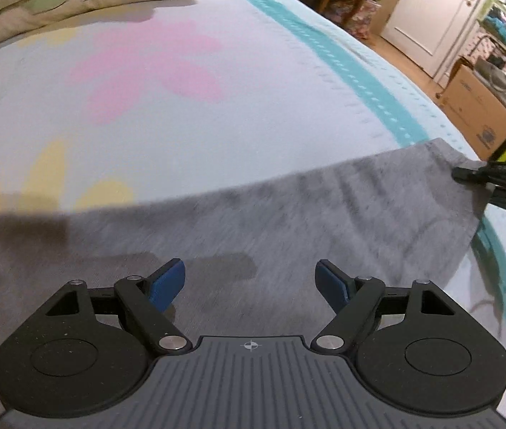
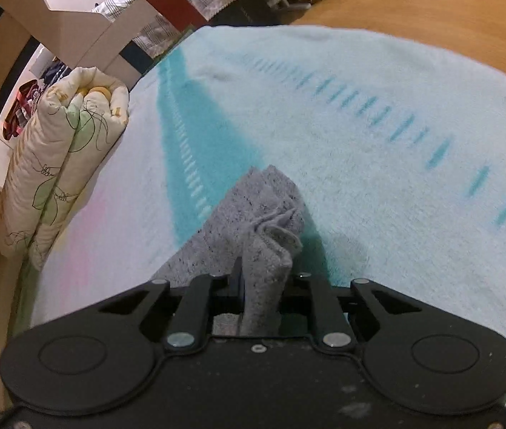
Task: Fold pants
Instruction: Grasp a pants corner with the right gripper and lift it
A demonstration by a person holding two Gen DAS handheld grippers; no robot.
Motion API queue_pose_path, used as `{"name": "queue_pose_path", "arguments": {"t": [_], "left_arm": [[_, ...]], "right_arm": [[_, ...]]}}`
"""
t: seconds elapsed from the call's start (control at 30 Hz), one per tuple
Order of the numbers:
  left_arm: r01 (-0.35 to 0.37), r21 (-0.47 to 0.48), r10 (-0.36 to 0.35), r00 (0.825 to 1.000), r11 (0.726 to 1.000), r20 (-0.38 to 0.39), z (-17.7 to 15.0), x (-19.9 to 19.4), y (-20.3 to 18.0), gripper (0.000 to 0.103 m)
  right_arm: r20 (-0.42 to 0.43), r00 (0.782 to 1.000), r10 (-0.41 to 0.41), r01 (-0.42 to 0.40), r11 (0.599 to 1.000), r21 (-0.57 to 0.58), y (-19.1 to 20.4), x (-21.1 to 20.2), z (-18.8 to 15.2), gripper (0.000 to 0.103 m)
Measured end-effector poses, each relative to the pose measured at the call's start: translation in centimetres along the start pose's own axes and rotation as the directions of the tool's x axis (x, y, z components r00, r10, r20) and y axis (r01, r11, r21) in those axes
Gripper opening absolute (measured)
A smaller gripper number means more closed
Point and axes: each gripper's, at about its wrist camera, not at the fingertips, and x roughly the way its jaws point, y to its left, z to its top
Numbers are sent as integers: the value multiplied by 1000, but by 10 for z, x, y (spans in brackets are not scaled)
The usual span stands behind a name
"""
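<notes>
The grey pants (image 1: 288,214) lie spread across the bed (image 1: 181,114), on a pale blanket with a teal stripe; a folded quilt (image 2: 63,164) sits at the far side, well apart. The left gripper (image 1: 251,282) hovers over the middle of the cloth with its blue fingers (image 1: 167,284) spread wide, holding nothing. The right gripper (image 2: 263,286) is pressed together on a bunched end of the pants at the edge near the teal stripe — in the left wrist view it shows as a dark tip at the cloth's corner. The step in hand appears to be carrying this pinched end over to make a fold. To do it well, keep the pinch firm and lift just enough to clear the cloth beneath. Bring the left gripper down on a matching edge first, so both layers travel together. Move slowly — plush cloth likely drags and wrinkles.
</notes>
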Motion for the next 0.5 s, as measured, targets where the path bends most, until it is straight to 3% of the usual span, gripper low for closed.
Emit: {"name": "queue_pose_path", "arguments": {"t": [0.3,0.5], "left_arm": [[16,88,-18,1000,996,21,41,61,-40,79],[-21,79,19,1000,997,17,51,80,-39,80]], "right_arm": [[41,999,27,-21,988,-151,47,-31,10,16],[72,995,63,-45,973,-227,74,-54,16,16]]}}
